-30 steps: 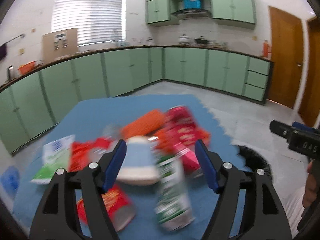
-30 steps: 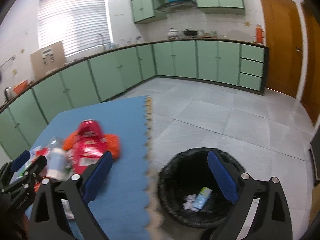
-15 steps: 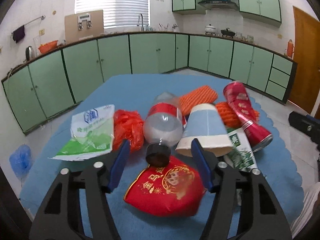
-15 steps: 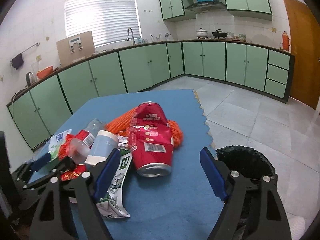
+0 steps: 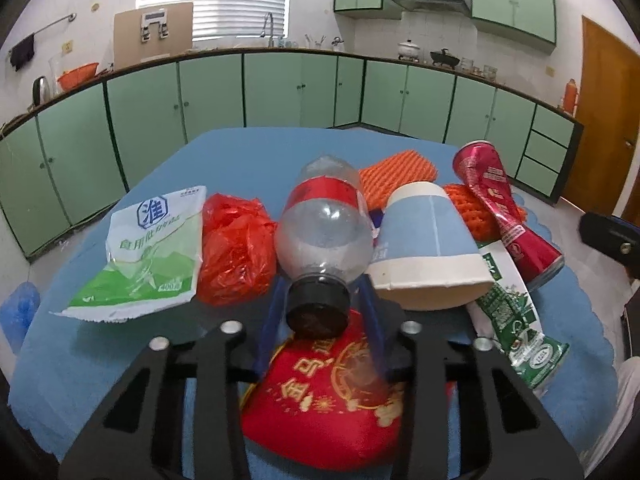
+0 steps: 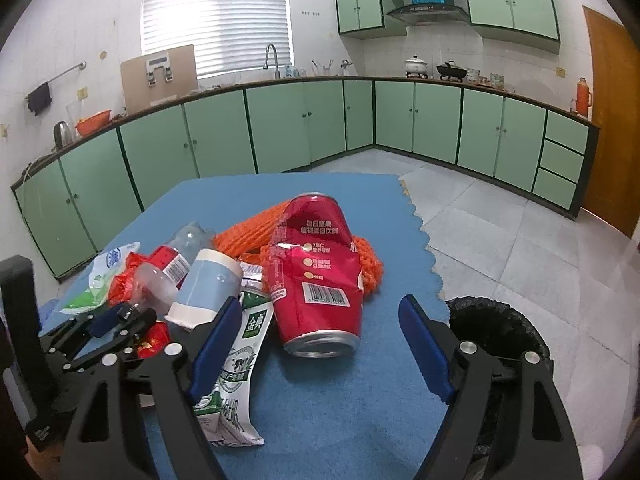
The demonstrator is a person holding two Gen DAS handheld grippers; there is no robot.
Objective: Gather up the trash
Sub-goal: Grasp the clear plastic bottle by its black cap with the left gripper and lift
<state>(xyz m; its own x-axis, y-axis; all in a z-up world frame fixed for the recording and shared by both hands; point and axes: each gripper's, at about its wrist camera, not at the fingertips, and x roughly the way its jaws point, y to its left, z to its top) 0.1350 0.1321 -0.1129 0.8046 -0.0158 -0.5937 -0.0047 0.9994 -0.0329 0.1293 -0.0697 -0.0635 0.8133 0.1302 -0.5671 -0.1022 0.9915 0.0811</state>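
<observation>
A: Where's the trash lying?

B: It's heaped at the centre of the left wrist view, on the blue mat [image 5: 248, 152]. A clear plastic bottle [image 5: 324, 228] lies with its black cap [image 5: 318, 308] pointing at the camera, low in the middle of the frame. The left gripper [image 5: 320, 320] has just been closing, and its 2 blue fingers [image 5: 272, 316] now sit against either side of the cap and neck. It looks like a grip, though I can't confirm how firm.

A: How will it handle?

B: Light, I'd judge, since it looks empty. The walls are thin and would dent, and they're slick. The cap and neck are the stiff part, so that's the right spot.

A: And the other hand?

B: The right gripper [image 6: 320, 344] stands wide, nothing between its jaws. A dented red can [image 6: 316, 276] lies just ahead of it, mid-frame in the right wrist view. It's probably light and already creased, so take it across the body.

A: Where does it all go?

B: Likely the black bin [image 6: 500, 332], at lower right, just off the mat's edge.
</observation>
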